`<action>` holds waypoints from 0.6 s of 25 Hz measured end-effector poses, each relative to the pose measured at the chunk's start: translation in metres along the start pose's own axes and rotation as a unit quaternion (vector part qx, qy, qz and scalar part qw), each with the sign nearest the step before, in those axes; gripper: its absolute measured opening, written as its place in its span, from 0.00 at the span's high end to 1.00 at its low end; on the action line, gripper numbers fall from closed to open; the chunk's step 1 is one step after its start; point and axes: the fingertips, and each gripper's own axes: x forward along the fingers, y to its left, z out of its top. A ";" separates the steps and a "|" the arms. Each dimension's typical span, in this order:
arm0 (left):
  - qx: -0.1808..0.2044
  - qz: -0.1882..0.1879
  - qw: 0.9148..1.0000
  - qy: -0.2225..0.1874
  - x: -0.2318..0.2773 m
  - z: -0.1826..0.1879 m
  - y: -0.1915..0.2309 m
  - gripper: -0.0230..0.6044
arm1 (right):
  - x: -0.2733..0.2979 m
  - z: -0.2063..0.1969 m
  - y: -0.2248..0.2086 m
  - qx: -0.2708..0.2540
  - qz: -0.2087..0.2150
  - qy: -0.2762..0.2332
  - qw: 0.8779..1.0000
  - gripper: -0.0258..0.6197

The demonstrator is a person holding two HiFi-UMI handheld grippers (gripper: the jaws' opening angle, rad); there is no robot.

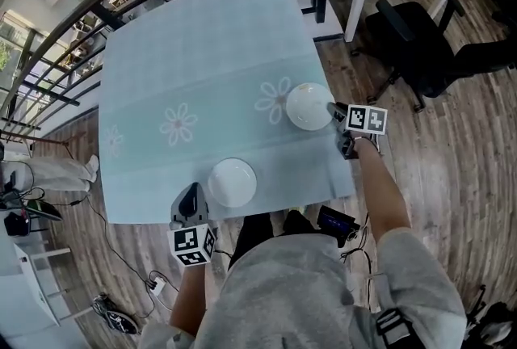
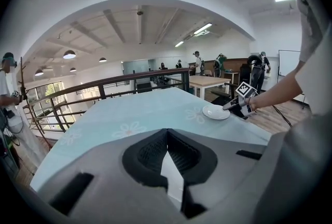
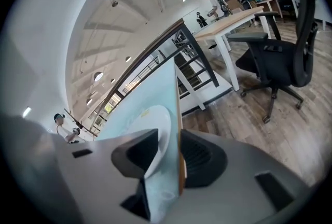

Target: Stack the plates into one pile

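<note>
Stacking not yet done: two white plates well apart on the surface (image 1: 202,56), over a pale cloth printed with flowers. Far plate (image 1: 309,106) right at the surface's right-hand edge. Near plate (image 1: 233,182) close to the front edge, just ahead of the person.

Right gripper (image 1: 334,110) poised at the far plate's right rim. Fingers (image 3: 136,151) spread partway, with the rim standing between them alongside the edge of the surface. No clear sign of both pads pressing on the plate, so best read as around it rather than clamped.

Left gripper (image 1: 191,194) low by the front edge, just beside the near plate's left side. Fingers (image 2: 150,153) pressed together on nothing.

Looks like the opening step: taking hold of the far plate in order to carry it over to the near one. Calls next for closing on the rim alone, not on the cloth or the edge of the surface. Then lifting clear, travelling across toward the person, and setting down centred on the near plate.

Worth keeping the plate level on the way, given a one-sided pinch with the rest hanging free. Worth shifting the left gripper aside too, or using it to steady the near plate, so as not to block the landing spot.
</note>
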 end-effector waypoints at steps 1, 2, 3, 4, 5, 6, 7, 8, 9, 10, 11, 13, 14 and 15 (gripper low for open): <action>0.003 0.001 1.000 0.002 0.001 -0.001 0.001 0.93 | 0.002 0.000 0.000 0.003 0.004 -0.002 1.000 0.74; 0.003 0.001 1.000 0.003 0.001 -0.001 0.002 0.93 | 0.003 0.001 0.001 0.004 0.006 -0.003 1.000 0.75; 0.002 0.002 1.000 0.004 0.002 -0.002 0.003 0.93 | 0.004 0.002 0.002 0.002 0.007 -0.003 1.000 0.75; 0.001 0.002 1.000 0.005 0.002 -0.003 0.005 0.93 | 0.004 0.002 0.003 -0.005 0.005 -0.002 1.000 0.76; 0.000 0.002 1.000 0.006 0.002 -0.004 0.006 0.93 | 0.003 0.002 0.004 -0.014 0.003 -0.002 1.000 0.76; 0.000 0.002 1.000 0.007 0.003 -0.005 0.005 0.93 | 0.002 0.002 0.003 -0.025 0.000 -0.002 1.000 0.76; -0.001 0.001 1.000 0.007 0.004 -0.007 0.004 0.93 | 0.001 0.001 0.002 -0.034 -0.003 -0.003 0.999 0.78; -0.002 0.000 1.000 0.007 0.005 -0.009 0.001 0.93 | 0.000 0.001 0.001 -0.039 -0.005 -0.004 0.999 0.78; -0.002 -0.002 1.000 0.008 0.005 -0.011 -0.001 0.93 | -0.001 0.001 -0.001 -0.037 -0.005 -0.005 0.999 0.79; -0.001 -0.004 1.000 0.009 0.006 -0.011 -0.003 0.93 | -0.001 0.001 -0.001 -0.031 -0.004 -0.006 0.999 0.79; 0.000 -0.006 1.000 0.009 0.007 -0.010 -0.004 0.93 | -0.002 0.002 -0.001 -0.026 -0.003 -0.007 1.000 0.81; 0.003 -0.008 1.000 0.009 0.008 -0.005 -0.002 0.93 | -0.005 0.006 0.004 -0.033 -0.008 -0.009 0.999 0.84; 0.003 -0.009 1.000 0.009 0.008 -0.004 0.000 0.93 | -0.006 0.007 0.008 -0.036 -0.007 -0.009 0.999 0.85; 0.003 -0.009 1.000 0.009 0.008 -0.003 0.001 0.93 | -0.007 0.007 0.010 -0.030 0.000 -0.010 0.999 0.85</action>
